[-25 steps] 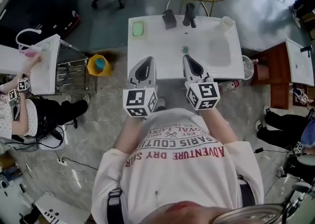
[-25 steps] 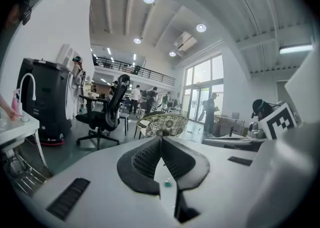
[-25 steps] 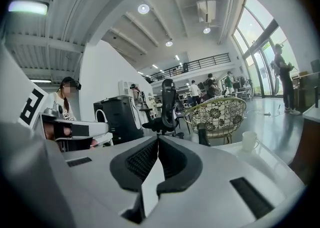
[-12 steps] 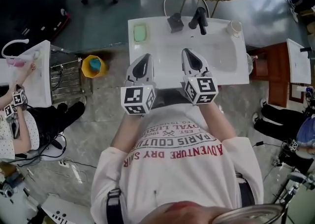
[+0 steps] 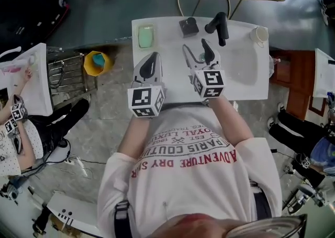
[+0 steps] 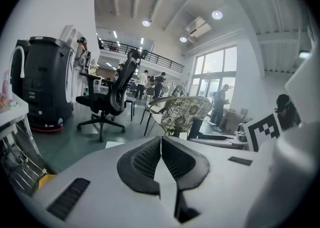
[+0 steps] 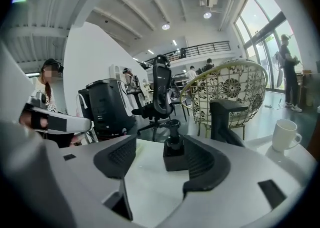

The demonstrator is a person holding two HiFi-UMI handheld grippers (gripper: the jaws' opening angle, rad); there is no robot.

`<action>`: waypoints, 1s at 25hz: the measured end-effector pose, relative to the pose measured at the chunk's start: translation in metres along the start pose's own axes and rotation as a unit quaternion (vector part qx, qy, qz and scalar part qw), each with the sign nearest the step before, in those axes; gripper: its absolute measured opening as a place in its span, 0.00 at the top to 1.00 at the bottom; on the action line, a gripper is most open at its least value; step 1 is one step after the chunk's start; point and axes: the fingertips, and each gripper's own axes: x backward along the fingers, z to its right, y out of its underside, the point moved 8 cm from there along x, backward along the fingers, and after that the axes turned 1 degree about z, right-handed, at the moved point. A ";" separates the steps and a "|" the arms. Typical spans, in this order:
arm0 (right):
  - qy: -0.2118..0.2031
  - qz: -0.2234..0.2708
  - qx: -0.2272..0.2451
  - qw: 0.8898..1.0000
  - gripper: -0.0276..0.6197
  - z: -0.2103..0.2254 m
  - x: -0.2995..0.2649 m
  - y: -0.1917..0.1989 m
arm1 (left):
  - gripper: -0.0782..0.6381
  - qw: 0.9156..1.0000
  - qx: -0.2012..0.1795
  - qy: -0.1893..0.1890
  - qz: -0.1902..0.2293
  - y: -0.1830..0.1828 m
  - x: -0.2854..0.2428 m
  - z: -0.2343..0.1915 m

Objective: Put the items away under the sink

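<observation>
Head view: the left hand-held gripper [image 5: 149,68] and right hand-held gripper [image 5: 197,54] hover over the near edge of the white worktop [image 5: 175,75]; a green oval soap bar [image 5: 145,36] lies at its far-left corner. Left gripper view: jaws together, empty. Right gripper view: jaws apart, with a small black pump bottle [image 7: 174,149] just beyond them.

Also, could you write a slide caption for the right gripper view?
Open right claw lined up on a black pump dispenser, white mug at right.

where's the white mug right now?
Head view: the white mug stands at the far right corner of the sink counter, just right of the black faucet.
</observation>
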 end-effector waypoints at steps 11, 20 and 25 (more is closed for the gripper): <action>0.039 -0.033 0.015 0.999 0.35 0.030 -0.086 0.043 | 0.85 0.998 0.025 -0.025 -0.056 0.032 -0.044 -0.014; 0.052 -0.038 0.033 0.997 0.35 0.036 -0.124 0.064 | 0.85 0.996 0.028 -0.026 -0.077 0.046 -0.066 -0.024; 0.069 -0.053 0.044 0.995 0.35 0.039 -0.134 0.070 | 0.85 0.996 0.033 -0.028 -0.081 0.049 -0.074 -0.030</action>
